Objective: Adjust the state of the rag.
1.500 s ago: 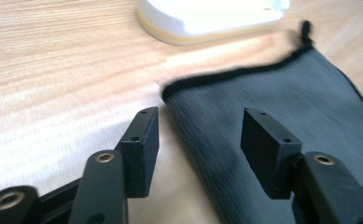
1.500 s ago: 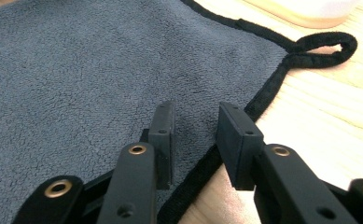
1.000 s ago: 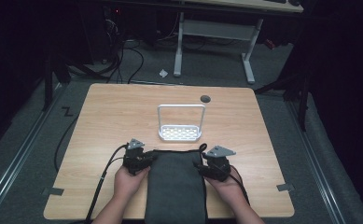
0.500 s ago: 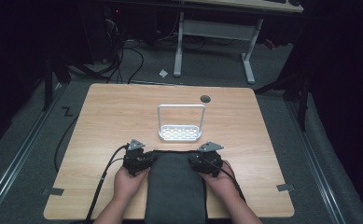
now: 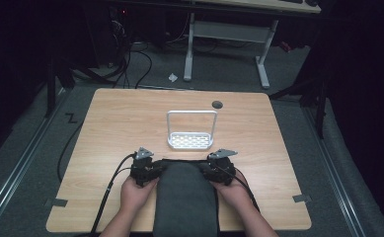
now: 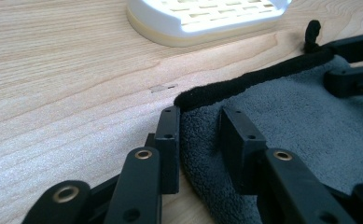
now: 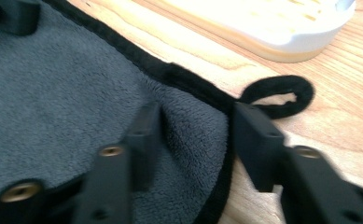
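Since second ago, my right hand-held gripper slid left onto towel; jaws just closing, far right corner between them, not pinched. Left hand-held gripper: jaws astride far left corner, gap visible. Towel at near worktop edge, white rack just beyond.

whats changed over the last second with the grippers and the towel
The right gripper slid inward along the grey towel's far edge to its right corner, and its jaws have just been closing with the corner bunched between them. The left gripper stayed at the left corner, its jaws astride the cloth. The white rack and the table are as they were.
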Motion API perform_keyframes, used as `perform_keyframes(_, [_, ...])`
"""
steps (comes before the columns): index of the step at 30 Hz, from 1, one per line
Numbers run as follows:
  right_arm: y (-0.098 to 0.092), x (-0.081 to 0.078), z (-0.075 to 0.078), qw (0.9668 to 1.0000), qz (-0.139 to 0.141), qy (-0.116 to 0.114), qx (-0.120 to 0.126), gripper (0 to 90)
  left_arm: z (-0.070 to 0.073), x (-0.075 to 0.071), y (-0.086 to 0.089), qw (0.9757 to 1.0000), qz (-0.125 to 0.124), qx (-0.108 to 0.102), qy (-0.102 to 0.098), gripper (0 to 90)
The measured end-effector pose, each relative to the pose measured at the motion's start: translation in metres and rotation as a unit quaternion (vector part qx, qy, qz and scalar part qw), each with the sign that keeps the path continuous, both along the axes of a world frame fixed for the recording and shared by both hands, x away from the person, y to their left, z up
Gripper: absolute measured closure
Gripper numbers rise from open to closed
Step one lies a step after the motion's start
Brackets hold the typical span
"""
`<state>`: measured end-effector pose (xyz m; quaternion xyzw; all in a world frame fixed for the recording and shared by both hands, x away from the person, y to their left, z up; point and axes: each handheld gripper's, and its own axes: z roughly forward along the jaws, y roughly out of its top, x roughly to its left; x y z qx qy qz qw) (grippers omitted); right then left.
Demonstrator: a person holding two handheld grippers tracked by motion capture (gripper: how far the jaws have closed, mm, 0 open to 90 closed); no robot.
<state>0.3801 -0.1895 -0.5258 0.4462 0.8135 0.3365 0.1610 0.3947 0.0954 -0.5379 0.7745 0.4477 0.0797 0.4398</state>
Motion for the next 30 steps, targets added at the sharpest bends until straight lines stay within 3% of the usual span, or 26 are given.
perform_keyframes(3, [0.000, 0.000, 0.000, 0.9999, 0.004, 0.004, 0.013, 70.3, 0.000, 0.000, 0.000, 1.0000, -0.001, -0.002, 0.001, 69.3])
perform_keyframes(8, [0.002, -0.002, -0.002, 0.9996, 0.010, 0.005, 0.026, 77.5, 0.000, 0.000, 0.000, 1.0000, -0.002, -0.002, 0.002, 71.6])
perform_keyframes(12, [0.004, -0.005, -0.001, 0.9996, 0.011, -0.003, 0.025, 78.4, 0.000, -0.001, -0.001, 1.0000, -0.003, 0.000, -0.004, 72.5])
perform_keyframes(15, [0.002, -0.009, 0.004, 0.9992, 0.008, -0.015, 0.037, 78.5, 0.002, -0.004, -0.002, 0.9997, -0.010, 0.004, -0.023, 74.5])
perform_keyframes(20, [-0.001, -0.014, 0.008, 0.9985, 0.014, -0.035, 0.041, 78.5, 0.002, -0.001, 0.003, 0.9997, -0.013, -0.021, -0.008, 79.4])
perform_keyframes(30, [-0.003, -0.021, 0.018, 0.9959, 0.013, -0.065, 0.062, 78.3, 0.012, -0.006, 0.005, 0.9986, 0.007, -0.045, -0.025, 83.4])
